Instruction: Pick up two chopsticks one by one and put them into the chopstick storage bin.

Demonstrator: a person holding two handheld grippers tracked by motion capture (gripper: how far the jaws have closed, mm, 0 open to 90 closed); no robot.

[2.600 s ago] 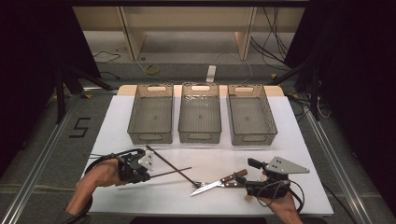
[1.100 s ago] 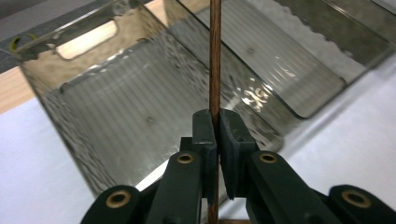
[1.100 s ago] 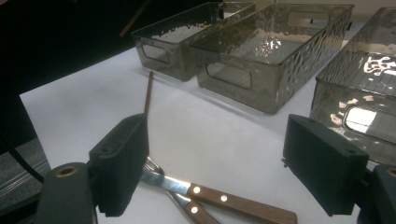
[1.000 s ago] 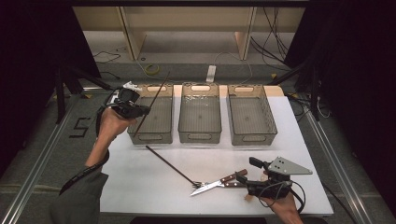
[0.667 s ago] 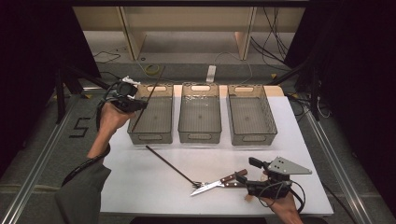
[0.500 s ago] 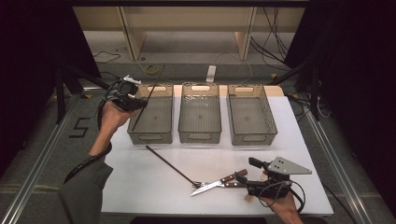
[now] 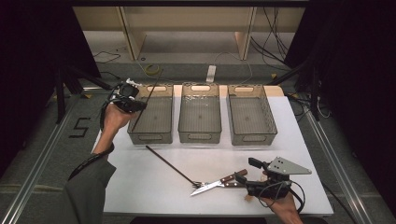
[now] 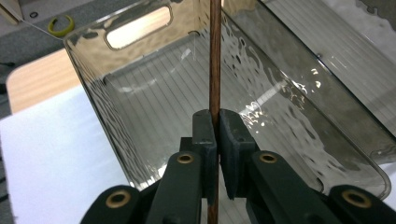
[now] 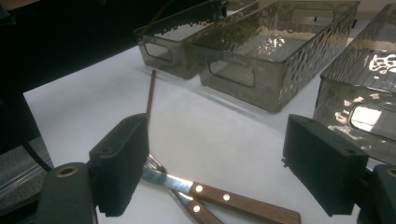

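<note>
My left gripper (image 7: pixel 138 106) is shut on a thin brown chopstick (image 7: pixel 150 91) and holds it slanted over the left clear bin (image 7: pixel 150 137). In the left gripper view the pads (image 8: pixel 204 133) pinch the chopstick (image 8: pixel 215 56) above the bin's ribbed floor (image 8: pixel 154 116). A second chopstick (image 7: pixel 168 164) lies on the white table, its near end by a fork (image 7: pixel 198 183) and a wooden-handled knife (image 7: pixel 218 183). My right gripper (image 7: pixel 247 171) rests open at the knife's handle end. In the right gripper view the knife (image 9: pixel 233 200) lies between the spread pads (image 9: pixel 122 163) of my right gripper (image 9: pixel 219 154), untouched.
Three clear bins stand in a row at the back of the white table (image 7: pixel 299 140): the left one, a middle bin (image 7: pixel 200 137) and a right bin (image 7: pixel 252 138). All look bare inside. Cables and a shelf frame lie on the floor beyond.
My left gripper carried one chopstick from the table front up to the left bin, then shifted slightly right and lower over it. The right gripper stayed put.
</note>
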